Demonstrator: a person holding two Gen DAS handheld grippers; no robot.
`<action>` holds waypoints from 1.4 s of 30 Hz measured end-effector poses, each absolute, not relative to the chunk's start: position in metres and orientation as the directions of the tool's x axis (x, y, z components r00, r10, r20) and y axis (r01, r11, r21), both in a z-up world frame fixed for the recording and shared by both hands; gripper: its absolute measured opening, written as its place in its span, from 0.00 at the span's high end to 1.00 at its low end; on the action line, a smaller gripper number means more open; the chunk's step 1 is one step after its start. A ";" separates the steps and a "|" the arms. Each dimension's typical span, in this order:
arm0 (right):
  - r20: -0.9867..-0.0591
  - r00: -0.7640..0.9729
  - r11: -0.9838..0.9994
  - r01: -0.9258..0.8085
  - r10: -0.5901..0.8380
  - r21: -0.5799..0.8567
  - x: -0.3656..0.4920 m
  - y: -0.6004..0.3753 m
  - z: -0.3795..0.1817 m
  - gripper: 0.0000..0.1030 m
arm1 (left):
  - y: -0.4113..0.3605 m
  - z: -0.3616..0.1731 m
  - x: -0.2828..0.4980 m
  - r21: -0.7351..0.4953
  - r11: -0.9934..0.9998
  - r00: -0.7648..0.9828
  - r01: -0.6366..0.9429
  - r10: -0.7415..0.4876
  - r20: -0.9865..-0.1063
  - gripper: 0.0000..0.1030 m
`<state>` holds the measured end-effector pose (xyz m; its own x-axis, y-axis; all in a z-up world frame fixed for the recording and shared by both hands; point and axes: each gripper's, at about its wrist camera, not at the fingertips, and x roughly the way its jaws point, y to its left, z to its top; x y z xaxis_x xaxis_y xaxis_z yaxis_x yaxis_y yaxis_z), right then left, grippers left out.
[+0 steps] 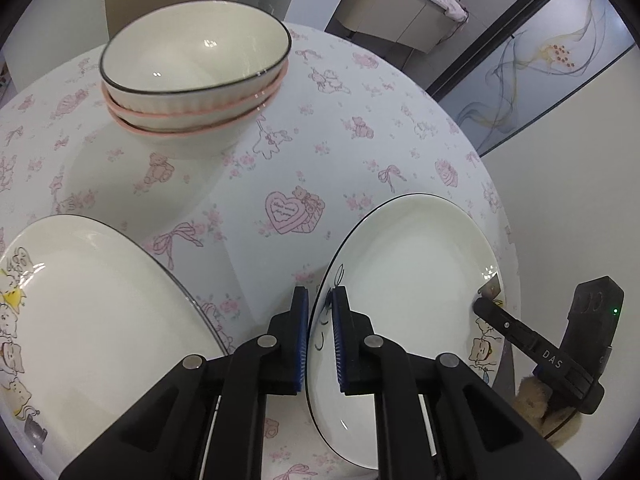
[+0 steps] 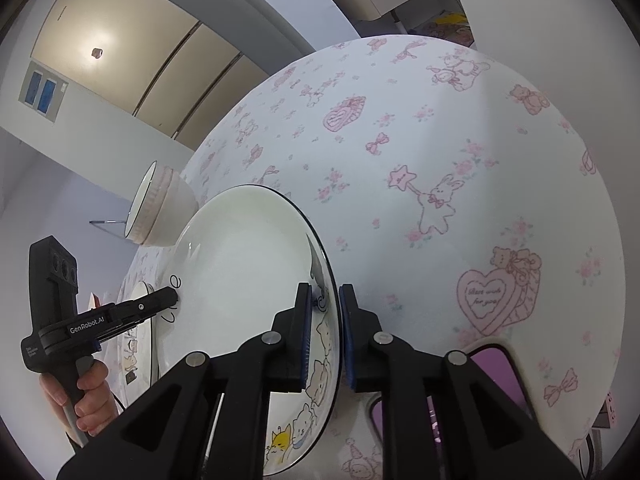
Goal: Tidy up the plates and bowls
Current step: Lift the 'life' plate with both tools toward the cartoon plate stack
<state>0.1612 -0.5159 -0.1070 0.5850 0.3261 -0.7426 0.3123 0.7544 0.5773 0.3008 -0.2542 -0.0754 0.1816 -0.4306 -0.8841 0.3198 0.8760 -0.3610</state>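
Observation:
A white plate (image 1: 404, 276) with a dark rim and cartoon cats is held at opposite edges by both grippers. My left gripper (image 1: 320, 308) is shut on its near-left rim, and my right gripper (image 1: 482, 300) bites the far-right rim. In the right wrist view the same plate (image 2: 248, 264) has its rim between the pads of the right gripper (image 2: 325, 300), while the left gripper (image 2: 176, 300), held by a hand (image 2: 88, 392), pinches the other side. A second cat plate (image 1: 80, 304) lies at the left. Three stacked bowls (image 1: 192, 80) stand behind, pink-rimmed under black-rimmed.
The round table wears a white cloth with pink bears and bows (image 1: 288, 152). Its edge curves close past the held plate on the right (image 1: 508, 240). A purple, dark-framed object (image 2: 496, 364) sits below the table edge. Tall beige cabinet doors (image 2: 140, 60) stand beyond the bowls (image 2: 156, 208).

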 end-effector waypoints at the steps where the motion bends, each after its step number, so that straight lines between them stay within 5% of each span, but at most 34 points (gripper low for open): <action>1: -0.741 0.585 0.756 0.308 0.328 0.578 0.162 -0.514 -0.105 0.85 | -0.251 -0.072 0.300 -0.366 0.875 0.187 0.317 -0.436 -0.880 0.88; 42: -0.710 0.536 0.849 -0.024 0.457 0.528 0.213 -0.294 -0.025 0.83 | -0.001 0.015 0.244 -0.356 0.932 0.471 0.074 -0.347 -0.811 0.88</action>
<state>0.2127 -0.2938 -0.0251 0.5357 0.4568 -0.7102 -0.0240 0.8489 0.5280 0.2436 -0.0007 0.0147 0.4712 -0.3474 -0.8107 0.0741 0.9315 -0.3561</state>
